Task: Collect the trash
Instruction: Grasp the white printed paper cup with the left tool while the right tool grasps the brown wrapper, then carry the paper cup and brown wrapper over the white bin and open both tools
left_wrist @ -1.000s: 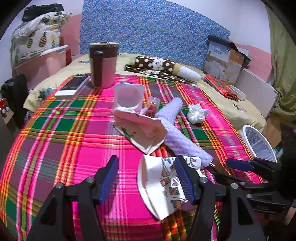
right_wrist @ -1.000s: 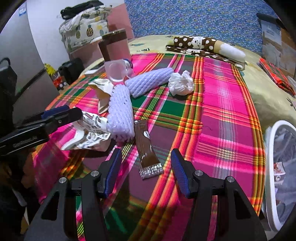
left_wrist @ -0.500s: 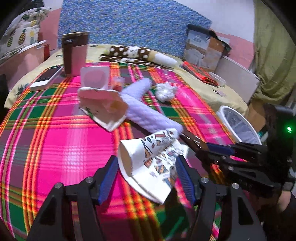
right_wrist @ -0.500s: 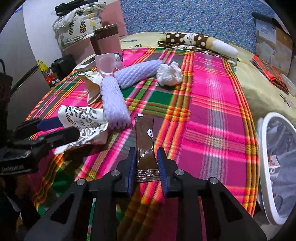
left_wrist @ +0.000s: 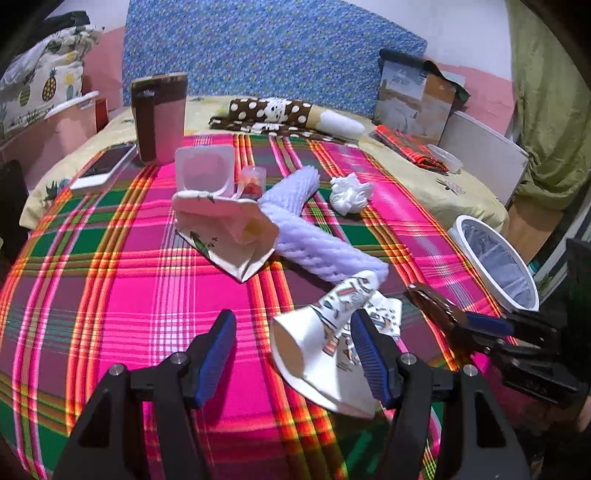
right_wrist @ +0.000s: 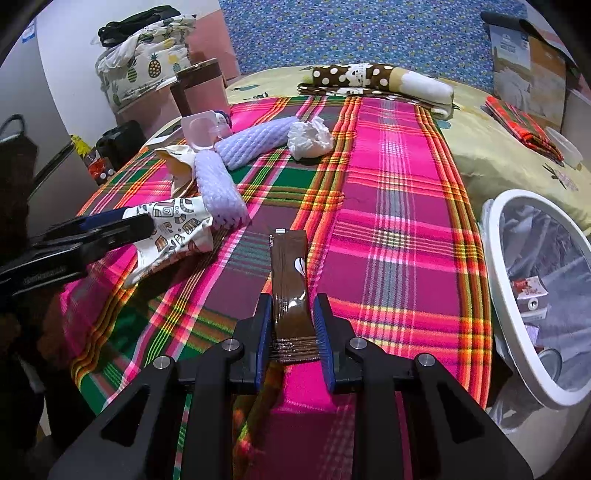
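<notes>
Glossy brown wrapper (right_wrist: pixel 289 280), crimped end, pinched in right gripper (right_wrist: pixel 291 325), left gripper (left_wrist: pixel 293 354) wide around printed paper cup (left_wrist: pixel 325 343)

plaid cloth (left_wrist: pixel 110 295) — blue floral panel (left_wrist: pixel 258 48) | white wall (left_wrist: pixel 461 22) | green curtain (left_wrist: pixel 546 110)

A plaid tabletop (left_wrist: pixel 110 280) carries paper cups (left_wrist: pixel 325 343), foam sleeves (left_wrist: pixel 317 247), tissue (left_wrist: pixel 349 194), tumbler (left_wrist: pixel 159 118) and phone (left_wrist: pixel 105 166).

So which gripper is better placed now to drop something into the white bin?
Right. The right gripper is shut on the brown wrapper, and the white bin is on its side. The left gripper is open around the paper cup.
</notes>
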Demonstrator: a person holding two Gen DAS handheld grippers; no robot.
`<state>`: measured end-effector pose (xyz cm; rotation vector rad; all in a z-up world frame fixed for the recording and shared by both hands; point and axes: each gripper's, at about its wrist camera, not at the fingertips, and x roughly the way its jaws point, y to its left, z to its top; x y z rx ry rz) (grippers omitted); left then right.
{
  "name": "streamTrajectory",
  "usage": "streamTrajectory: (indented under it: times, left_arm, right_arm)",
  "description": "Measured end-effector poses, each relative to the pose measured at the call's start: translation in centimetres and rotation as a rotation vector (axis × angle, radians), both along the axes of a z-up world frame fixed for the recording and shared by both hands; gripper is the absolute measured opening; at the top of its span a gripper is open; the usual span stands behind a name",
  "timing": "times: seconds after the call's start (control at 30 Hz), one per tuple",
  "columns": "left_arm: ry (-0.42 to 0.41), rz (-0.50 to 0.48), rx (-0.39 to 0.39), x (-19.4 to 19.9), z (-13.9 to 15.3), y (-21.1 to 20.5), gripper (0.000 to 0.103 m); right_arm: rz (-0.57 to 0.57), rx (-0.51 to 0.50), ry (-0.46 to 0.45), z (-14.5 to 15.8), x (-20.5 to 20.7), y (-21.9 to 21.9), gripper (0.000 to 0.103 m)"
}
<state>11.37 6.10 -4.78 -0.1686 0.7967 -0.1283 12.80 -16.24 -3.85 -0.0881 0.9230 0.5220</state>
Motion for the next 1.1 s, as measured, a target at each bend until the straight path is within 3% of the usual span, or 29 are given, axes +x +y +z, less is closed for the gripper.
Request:
streamTrajectory:
  times: [0.2, 0.37, 0.4, 1.1]
  left_arm:
    - [0.016, -0.058, -0.007, -0.2, -0.5, -2.0, 0.063]
    - [0.041, -0.064, 0.001, -1.0, -0.8, -3.3, 0.025]
    - [0.039, -0.065, 0.000, -1.1, -0.8, -3.5, 0.023]
    - [-0.054, -0.114, -0.015, -1.9, 3.0, -8.0, 0.020]
  right_arm:
    - [-0.010, 0.018, -0.005, 0.2, -0.2, -0.4, 0.025]
    - [-0.023, 0.036, -0.012, 0.3, -0.5, -1.1, 0.025]
    - [-0.025, 0.041, -0.014, 0.4, -0.5, -1.2, 0.025]
    - [-0.104, 0.087, -0.104, 2.8, -2.1, -4.8, 0.025]
